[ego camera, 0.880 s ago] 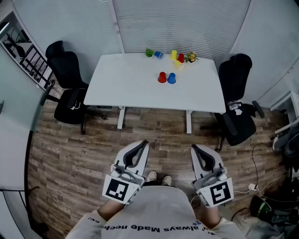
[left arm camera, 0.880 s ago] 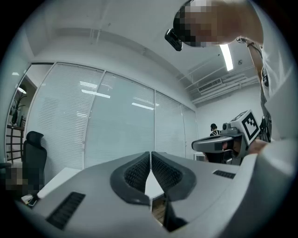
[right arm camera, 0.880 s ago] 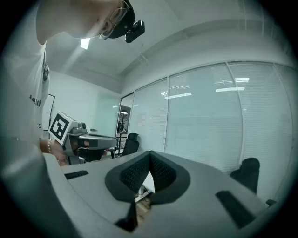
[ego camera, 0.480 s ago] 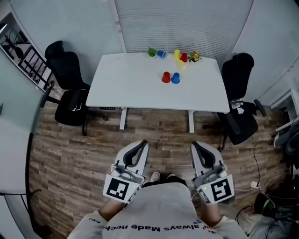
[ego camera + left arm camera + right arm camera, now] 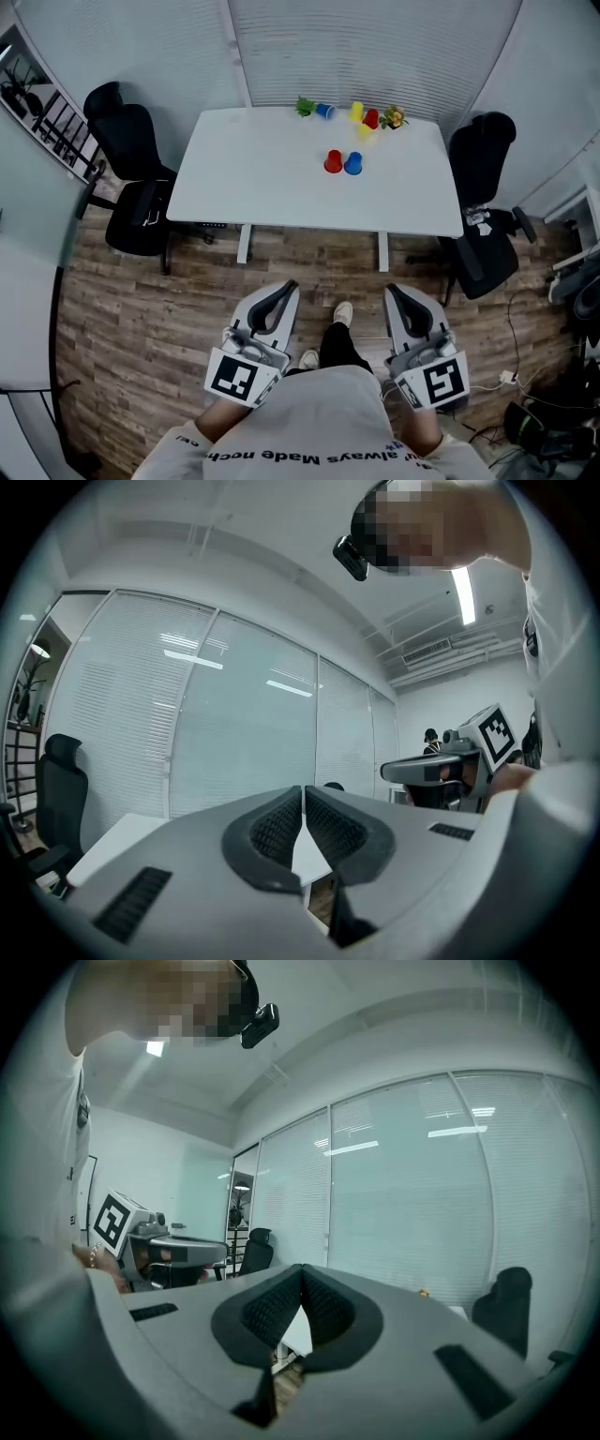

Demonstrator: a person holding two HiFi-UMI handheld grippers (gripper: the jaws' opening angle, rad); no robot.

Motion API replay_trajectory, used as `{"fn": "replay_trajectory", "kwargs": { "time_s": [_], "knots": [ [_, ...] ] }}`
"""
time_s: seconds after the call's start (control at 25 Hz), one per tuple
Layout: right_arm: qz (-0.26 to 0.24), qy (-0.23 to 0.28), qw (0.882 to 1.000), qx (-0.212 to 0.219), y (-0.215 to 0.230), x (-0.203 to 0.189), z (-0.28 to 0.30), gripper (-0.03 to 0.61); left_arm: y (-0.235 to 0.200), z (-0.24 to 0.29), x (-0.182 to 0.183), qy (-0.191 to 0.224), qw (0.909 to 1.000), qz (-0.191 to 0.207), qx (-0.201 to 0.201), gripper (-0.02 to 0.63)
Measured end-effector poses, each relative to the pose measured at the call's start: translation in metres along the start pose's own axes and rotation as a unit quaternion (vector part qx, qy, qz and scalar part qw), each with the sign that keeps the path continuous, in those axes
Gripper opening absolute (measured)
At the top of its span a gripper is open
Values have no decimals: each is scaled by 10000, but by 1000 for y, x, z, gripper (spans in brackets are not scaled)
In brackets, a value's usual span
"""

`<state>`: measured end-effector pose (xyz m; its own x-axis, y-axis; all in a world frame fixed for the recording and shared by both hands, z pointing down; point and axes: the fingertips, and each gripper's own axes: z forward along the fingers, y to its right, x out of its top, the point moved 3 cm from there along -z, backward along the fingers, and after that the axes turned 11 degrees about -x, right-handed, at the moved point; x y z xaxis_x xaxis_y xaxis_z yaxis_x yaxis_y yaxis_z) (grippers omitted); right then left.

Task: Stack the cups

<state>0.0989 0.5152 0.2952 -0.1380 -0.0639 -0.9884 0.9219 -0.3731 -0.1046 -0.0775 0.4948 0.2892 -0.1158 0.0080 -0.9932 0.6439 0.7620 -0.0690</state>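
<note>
On the white table a red cup and a blue cup stand side by side. Along the far edge are a blue cup, a yellow cup and a red cup. My left gripper and right gripper are held close to the body over the wooden floor, well short of the table. Both are shut with nothing between the jaws; in the left gripper view and the right gripper view the pads meet.
Black office chairs stand at the table's left and right. Small green plants sit among the far cups. Blinds cover the glass wall behind. Cables and a bag lie on the floor at the right. A foot steps forward.
The view has shifted slightly toward the table, and a foot has stepped forward between the grippers. Both grippers stay shut in the same pose.
</note>
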Motion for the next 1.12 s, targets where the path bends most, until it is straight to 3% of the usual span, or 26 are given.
{"fn": "replay_trajectory", "kwargs": {
  "time_s": [0.8,1.12],
  "knots": [
    [-190,-139,9995,219,149,-2,104,8,-44,178,-7,-158,9999,64,-2,29],
    [-133,-247,9992,276,187,-16,132,8,-54,219,-18,-171,9998,-6,97,29]
  ]
}}
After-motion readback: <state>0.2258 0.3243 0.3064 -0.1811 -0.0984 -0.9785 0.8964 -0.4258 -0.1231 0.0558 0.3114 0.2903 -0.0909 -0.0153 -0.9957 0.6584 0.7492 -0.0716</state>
